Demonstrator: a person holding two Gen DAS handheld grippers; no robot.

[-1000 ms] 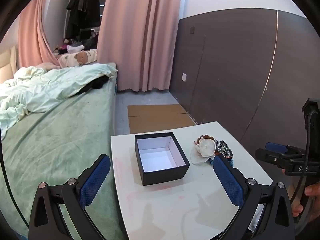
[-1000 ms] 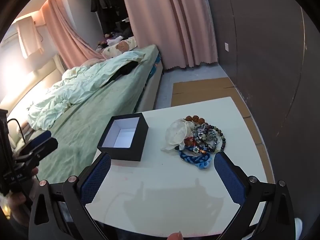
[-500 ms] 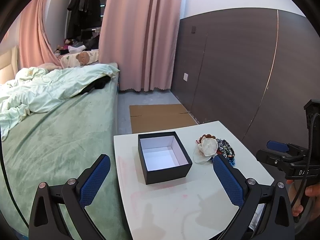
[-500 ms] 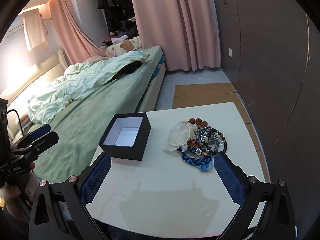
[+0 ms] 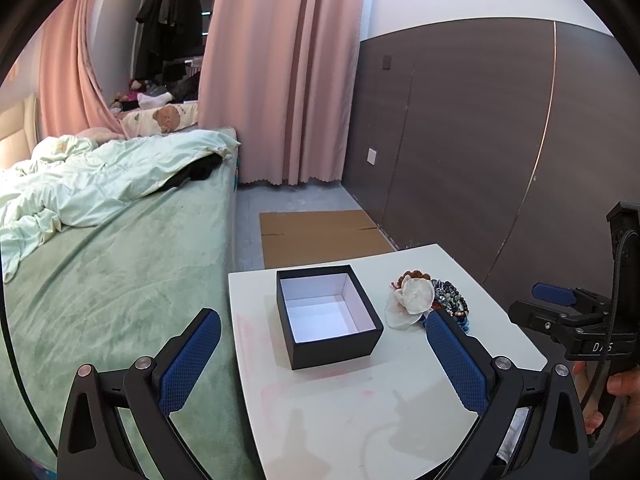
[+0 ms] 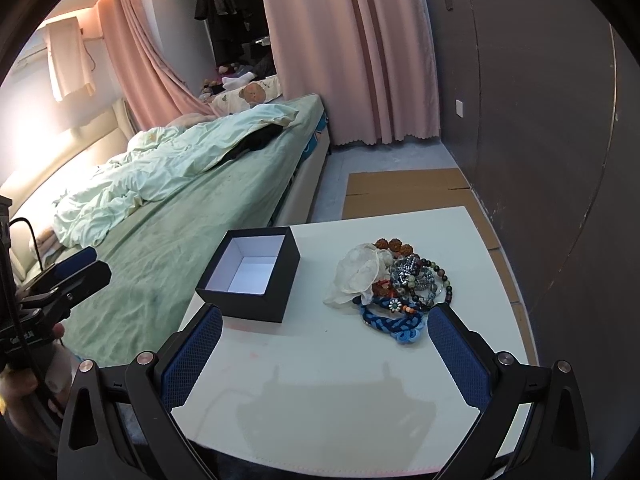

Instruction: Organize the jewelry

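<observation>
An open black box (image 5: 328, 314) with a white empty inside stands on the white table (image 5: 360, 408); it also shows in the right wrist view (image 6: 252, 274). To its right lies a jewelry pile (image 6: 396, 284): a white fabric flower (image 5: 414, 300), beaded bracelets and a blue braided cord (image 6: 394, 322). My left gripper (image 5: 324, 352) is open and empty, over the table's near edge in front of the box. My right gripper (image 6: 326, 350) is open and empty, near the table's front edge, short of the pile.
A bed with a green cover (image 5: 100, 280) and rumpled pale duvet runs along the table's left side. Flat cardboard (image 5: 320, 236) lies on the floor beyond the table. A dark panelled wall (image 5: 480, 140) stands on the right, pink curtains (image 5: 280, 72) behind.
Both grippers have risen and tilted a little; the table, box and jewelry sit slightly lower in both views. Nothing on the table has moved. Both jaws stay open.
</observation>
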